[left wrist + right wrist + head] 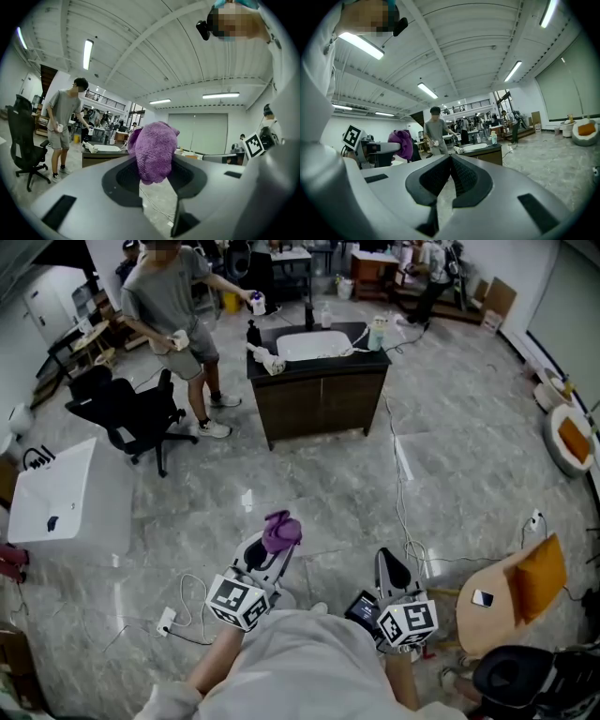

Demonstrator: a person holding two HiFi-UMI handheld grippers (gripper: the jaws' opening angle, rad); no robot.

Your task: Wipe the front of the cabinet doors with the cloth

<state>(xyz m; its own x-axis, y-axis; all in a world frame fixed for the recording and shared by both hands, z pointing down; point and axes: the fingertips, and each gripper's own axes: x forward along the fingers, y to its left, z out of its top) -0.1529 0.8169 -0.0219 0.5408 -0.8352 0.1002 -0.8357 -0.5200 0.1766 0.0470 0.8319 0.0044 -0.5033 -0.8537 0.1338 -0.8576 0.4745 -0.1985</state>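
Observation:
A dark brown cabinet [319, 399] with a white sink on top stands across the floor, its doors facing me. My left gripper [277, 538] is shut on a purple cloth [281, 530], which bulges out between the jaws [153, 151]. It is held well short of the cabinet [97, 157]. My right gripper [394, 570] is shut with nothing in it, the jaws pressed together [451, 174]. The cabinet [485, 153] shows beyond them, and the cloth [401, 143] sits at the left of the right gripper view.
A person [173, 320] stands left of the cabinet beside a black office chair [131, 413]. A white box [66, 498] sits at the left. Cables [403, 484] trail over the grey floor. A round wooden table [511, 592] with an orange cushion is at my right.

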